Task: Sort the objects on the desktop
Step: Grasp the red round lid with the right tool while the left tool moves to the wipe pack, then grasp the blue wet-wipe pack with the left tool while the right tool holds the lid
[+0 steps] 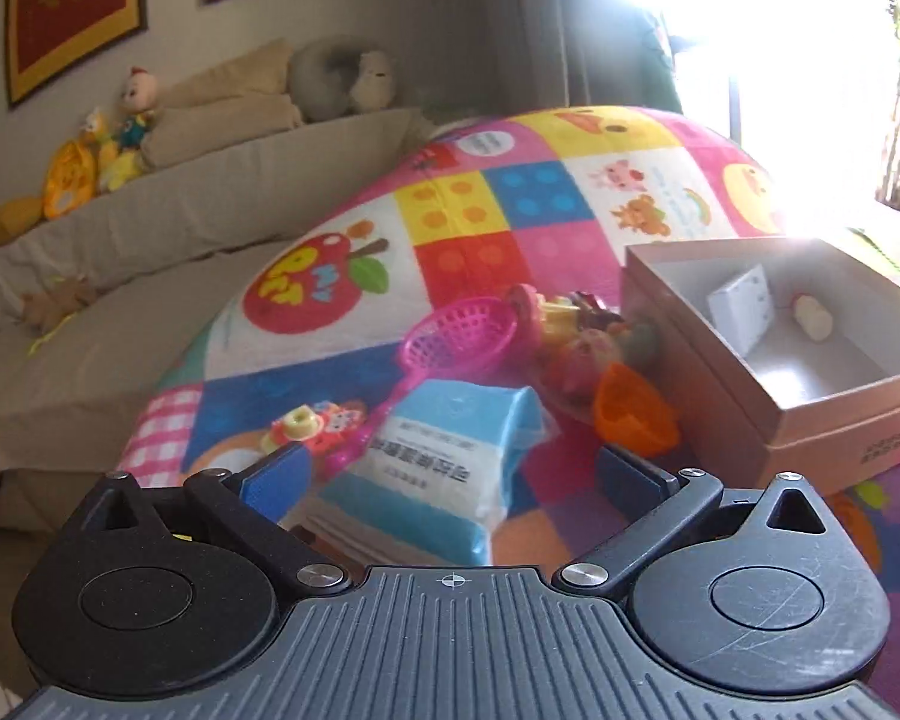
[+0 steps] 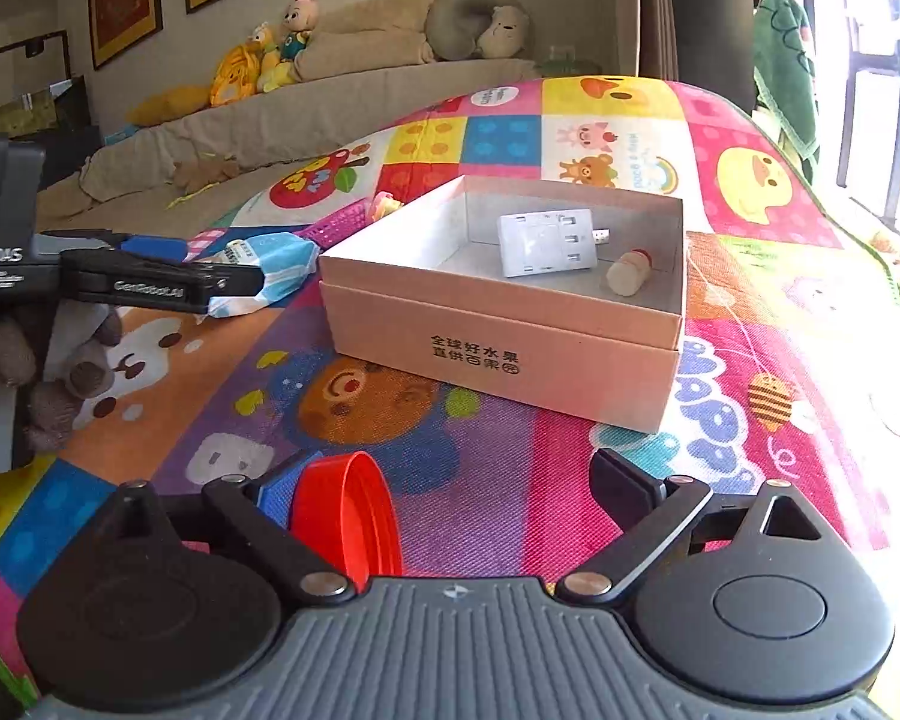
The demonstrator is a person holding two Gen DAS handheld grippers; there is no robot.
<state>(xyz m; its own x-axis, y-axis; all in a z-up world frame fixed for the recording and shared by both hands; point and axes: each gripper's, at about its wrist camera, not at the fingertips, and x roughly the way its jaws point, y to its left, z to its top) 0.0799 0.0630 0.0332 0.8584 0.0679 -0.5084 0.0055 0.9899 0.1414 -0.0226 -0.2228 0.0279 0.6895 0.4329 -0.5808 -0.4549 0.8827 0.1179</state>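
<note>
Two items, charger point(image 2: 545, 242), bottle point(image 2: 629, 273), inside box point(image 2: 498, 354)

A beige sofa point(image 2: 330, 114) lines the back wall, plush toys point(image 2: 270, 60) perched along its top with a grey neck pillow point(image 1: 330, 75); red-and-gold framed pictures point(image 1: 72, 6) hang above.
</note>
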